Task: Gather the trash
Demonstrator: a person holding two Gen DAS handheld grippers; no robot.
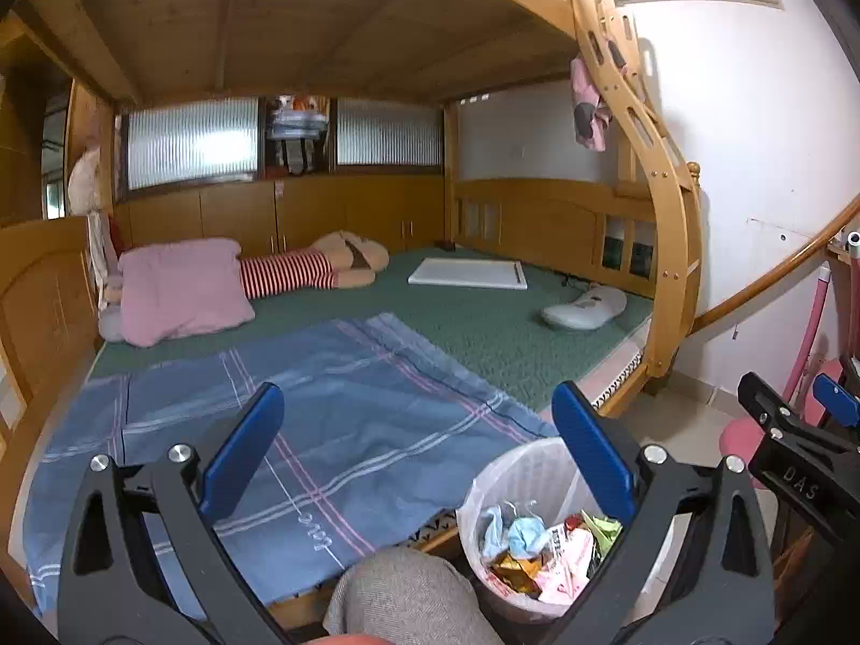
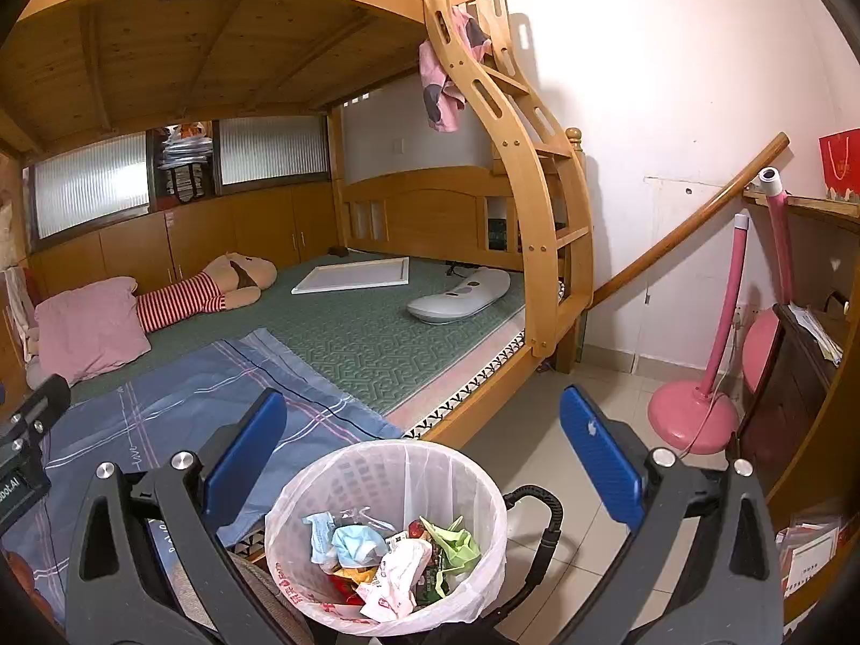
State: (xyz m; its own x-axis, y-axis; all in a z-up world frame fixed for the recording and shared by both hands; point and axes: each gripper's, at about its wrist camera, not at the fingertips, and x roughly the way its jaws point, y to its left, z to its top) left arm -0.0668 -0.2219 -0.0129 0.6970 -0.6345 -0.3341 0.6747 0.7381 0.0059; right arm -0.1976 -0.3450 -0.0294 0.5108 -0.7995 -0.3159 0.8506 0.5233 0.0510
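A white bin lined with a clear bag [image 2: 387, 467] stands on the floor beside the bed, holding crumpled wrappers and masks [image 2: 392, 559]. My right gripper [image 2: 424, 441] hovers above it, open, nothing between its blue pads. My left gripper [image 1: 419, 430] is open too, over the blue plaid sheet [image 1: 322, 419], with the bin [image 1: 516, 484] low to its right. Trash [image 1: 537, 548] fills the bin's bottom. The right gripper's black body [image 1: 795, 462] shows at the left wrist view's right edge.
A person's grey-clad knee [image 1: 403, 596] sits by the bin. On the green mattress [image 2: 365, 333] lie a pink pillow [image 2: 91, 328], a striped plush toy [image 2: 215, 285], a white board [image 2: 349, 274] and a white device [image 2: 457, 295]. A wooden ladder [image 2: 537, 204] and a pink fan stand [image 2: 693, 414] stand right.
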